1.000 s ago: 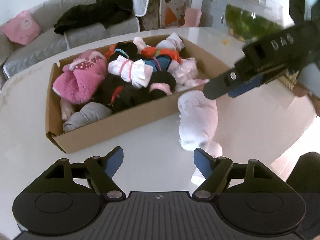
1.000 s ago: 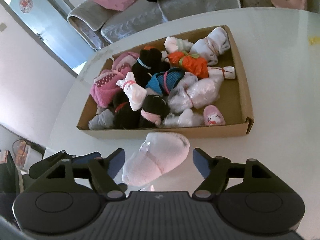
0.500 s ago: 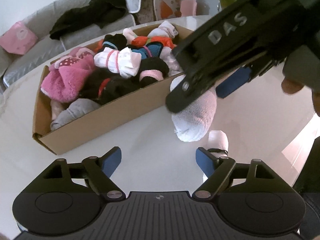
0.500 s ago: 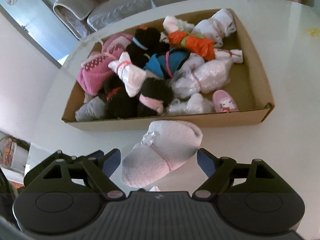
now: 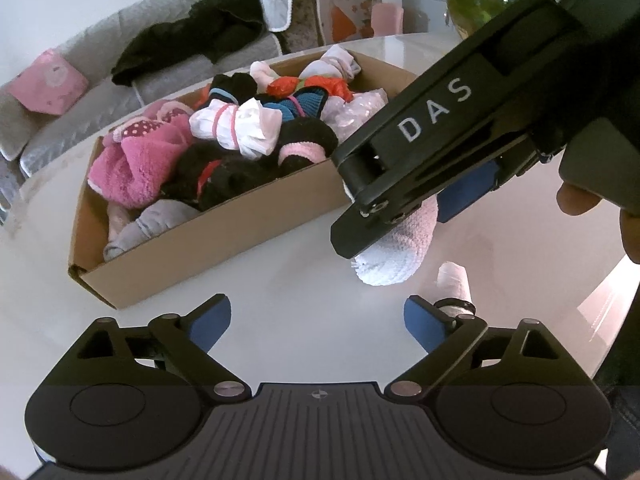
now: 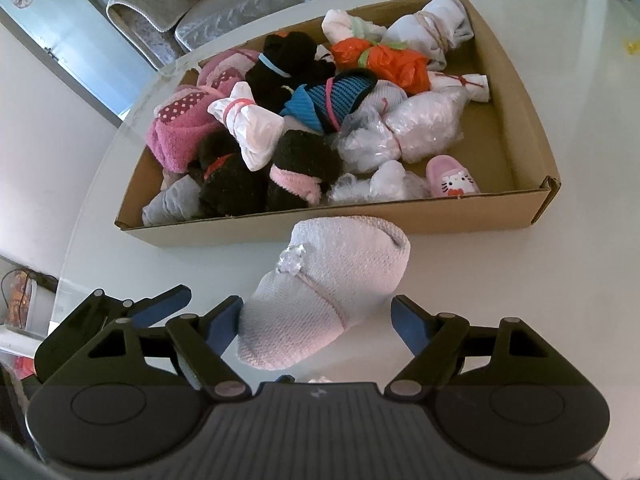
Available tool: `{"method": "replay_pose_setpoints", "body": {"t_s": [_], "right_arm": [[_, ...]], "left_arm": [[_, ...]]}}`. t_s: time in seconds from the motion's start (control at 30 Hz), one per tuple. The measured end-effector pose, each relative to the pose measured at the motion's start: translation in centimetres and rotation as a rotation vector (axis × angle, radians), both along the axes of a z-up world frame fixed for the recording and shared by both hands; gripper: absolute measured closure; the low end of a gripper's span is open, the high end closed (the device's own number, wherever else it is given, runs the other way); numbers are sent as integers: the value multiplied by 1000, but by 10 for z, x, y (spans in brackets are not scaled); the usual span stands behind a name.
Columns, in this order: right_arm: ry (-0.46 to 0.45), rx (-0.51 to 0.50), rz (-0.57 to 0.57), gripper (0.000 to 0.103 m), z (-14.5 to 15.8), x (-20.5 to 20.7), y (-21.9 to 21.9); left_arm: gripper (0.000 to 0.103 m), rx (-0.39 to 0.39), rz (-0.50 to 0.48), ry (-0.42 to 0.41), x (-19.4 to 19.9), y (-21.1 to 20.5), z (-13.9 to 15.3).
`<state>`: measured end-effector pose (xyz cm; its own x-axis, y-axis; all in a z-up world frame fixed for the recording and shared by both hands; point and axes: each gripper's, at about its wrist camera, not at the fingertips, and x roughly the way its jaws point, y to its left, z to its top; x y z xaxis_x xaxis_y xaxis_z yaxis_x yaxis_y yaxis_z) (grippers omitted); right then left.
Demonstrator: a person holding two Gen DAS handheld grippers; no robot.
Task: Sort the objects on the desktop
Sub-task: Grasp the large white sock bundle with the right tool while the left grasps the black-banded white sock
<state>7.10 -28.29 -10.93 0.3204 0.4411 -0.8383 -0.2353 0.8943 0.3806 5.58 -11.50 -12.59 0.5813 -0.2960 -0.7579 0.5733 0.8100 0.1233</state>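
Pale pink knitted sock (image 6: 328, 292) lay between the closing right hand-held gripper (image 6: 316, 320); left hand-held gripper (image 5: 316, 324) was opening, empty; next, probably a firm pinch.

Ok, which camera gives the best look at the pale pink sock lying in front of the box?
The right wrist view: the pink sock lies whole between the fingers of the right gripper, its little bow visible. In the left wrist view the right gripper covers the sock's upper part, so only the lower end shows.

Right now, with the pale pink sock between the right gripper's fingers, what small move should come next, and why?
Probably finish closing the right gripper, whose jaws are closing. The sock lies on the table between the fingers, outside the box, and the right pad is not yet touching it.
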Motion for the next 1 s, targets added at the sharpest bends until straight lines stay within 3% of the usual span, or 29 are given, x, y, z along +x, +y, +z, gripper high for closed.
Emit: {"method": "replay_pose_setpoints", "body": {"t_s": [0.17, 0.27, 0.37, 0.53, 0.67, 0.8, 0.9, 0.97, 1.0], "right_arm": [[-1, 3, 2, 26, -1, 1, -1], [-3, 4, 1, 26, -3, 1, -2], [-1, 5, 3, 26, -6, 3, -3], [-2, -4, 18, 27, -11, 4, -1], [3, 0, 28, 37, -10, 15, 8], [-5, 3, 39, 44, -13, 16, 7], [-17, -2, 46, 50, -13, 15, 9], [-25, -8, 51, 54, -8, 20, 12], [-26, -7, 53, 54, -8, 20, 12]], "left_arm": [[8, -25, 1, 25, -7, 8, 4], [7, -91, -4, 20, -14, 18, 18], [7, -160, -29, 75, -17, 22, 27], [7, -119, -87, 91, -22, 1, 18], [20, -134, -74, 141, -17, -9, 4], [22, -88, -84, 103, -22, -17, 0], [43, -94, -80, 91, -27, -17, 2], [71, -112, -71, 103, -27, -15, 5], [72, -124, -74, 121, -28, -15, 6]]}}
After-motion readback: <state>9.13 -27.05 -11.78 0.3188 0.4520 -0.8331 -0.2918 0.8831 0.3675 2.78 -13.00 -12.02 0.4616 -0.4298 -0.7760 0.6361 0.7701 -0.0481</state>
